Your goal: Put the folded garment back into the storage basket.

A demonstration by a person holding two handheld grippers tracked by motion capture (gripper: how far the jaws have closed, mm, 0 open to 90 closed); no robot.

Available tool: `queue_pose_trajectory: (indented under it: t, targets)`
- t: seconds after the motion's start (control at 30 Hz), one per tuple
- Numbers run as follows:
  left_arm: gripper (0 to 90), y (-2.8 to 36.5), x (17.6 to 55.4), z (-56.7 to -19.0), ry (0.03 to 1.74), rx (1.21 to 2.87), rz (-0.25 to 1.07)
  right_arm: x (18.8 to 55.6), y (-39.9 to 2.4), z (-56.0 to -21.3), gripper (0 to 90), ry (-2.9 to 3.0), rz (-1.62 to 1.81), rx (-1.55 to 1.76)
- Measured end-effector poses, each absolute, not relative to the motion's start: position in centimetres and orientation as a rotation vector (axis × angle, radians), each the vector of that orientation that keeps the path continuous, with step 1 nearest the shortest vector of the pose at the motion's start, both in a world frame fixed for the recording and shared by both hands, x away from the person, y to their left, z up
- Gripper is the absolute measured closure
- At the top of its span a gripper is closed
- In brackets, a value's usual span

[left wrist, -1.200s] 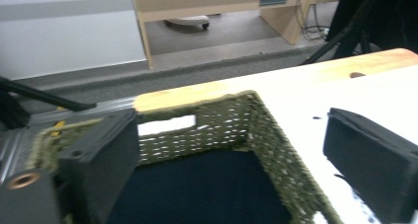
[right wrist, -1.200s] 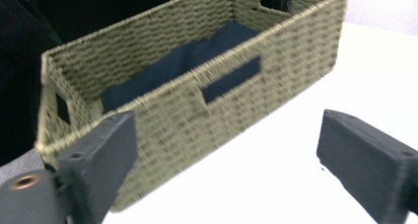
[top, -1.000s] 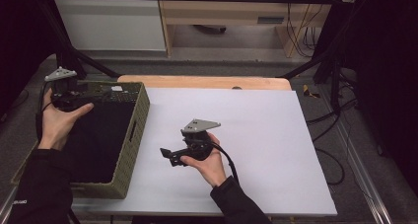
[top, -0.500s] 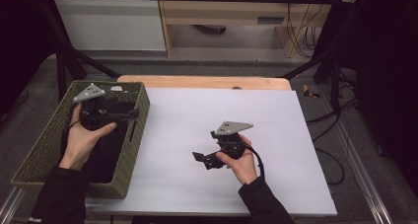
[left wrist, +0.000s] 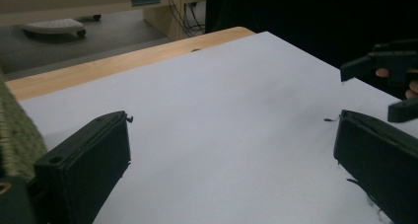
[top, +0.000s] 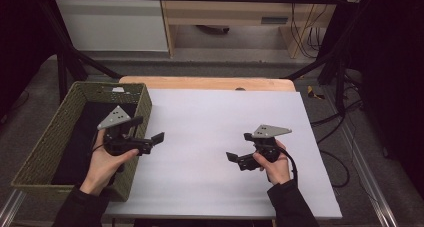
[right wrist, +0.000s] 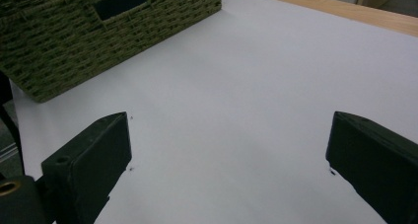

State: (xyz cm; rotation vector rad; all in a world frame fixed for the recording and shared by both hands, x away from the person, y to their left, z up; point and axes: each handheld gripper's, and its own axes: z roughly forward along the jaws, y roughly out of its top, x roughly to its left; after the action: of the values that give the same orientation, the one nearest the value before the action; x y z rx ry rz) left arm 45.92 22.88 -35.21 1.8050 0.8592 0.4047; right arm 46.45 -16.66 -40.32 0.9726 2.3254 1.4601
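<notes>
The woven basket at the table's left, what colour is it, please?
Olive green basket, clearest in the right gripper view.

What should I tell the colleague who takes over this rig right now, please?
Left tool: open, holding nothing, above the woven basket's right wall, pointing out over the white table sheet.
Right tool: open, holding nothing, low over the sheet at the table's right, pointing left.
Basket: at the table's left end; dark lining, contents cannot be made out.
Done: nothing can be judged complete.
Left: probably the work with the basket, since neither tool holds anything.
</notes>
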Motion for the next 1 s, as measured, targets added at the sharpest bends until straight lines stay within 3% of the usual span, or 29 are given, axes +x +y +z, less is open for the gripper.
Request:
queue_pose_trajectory:
  t: [0.47, 1.0]
  targets:
    - [0.7, 18.6, 44.2, -40.1, 0.777, 1.875, 0.347, 45.2, -21.8, -43.2, 3.7, 2.311, 1.419, 1.030]
    - [0.7, 17.6, 44.7, -45.2, 0.765, 1.953, 0.294, 44.7, -24.5, -45.7, 4.1, 2.321, 1.366, 1.063]
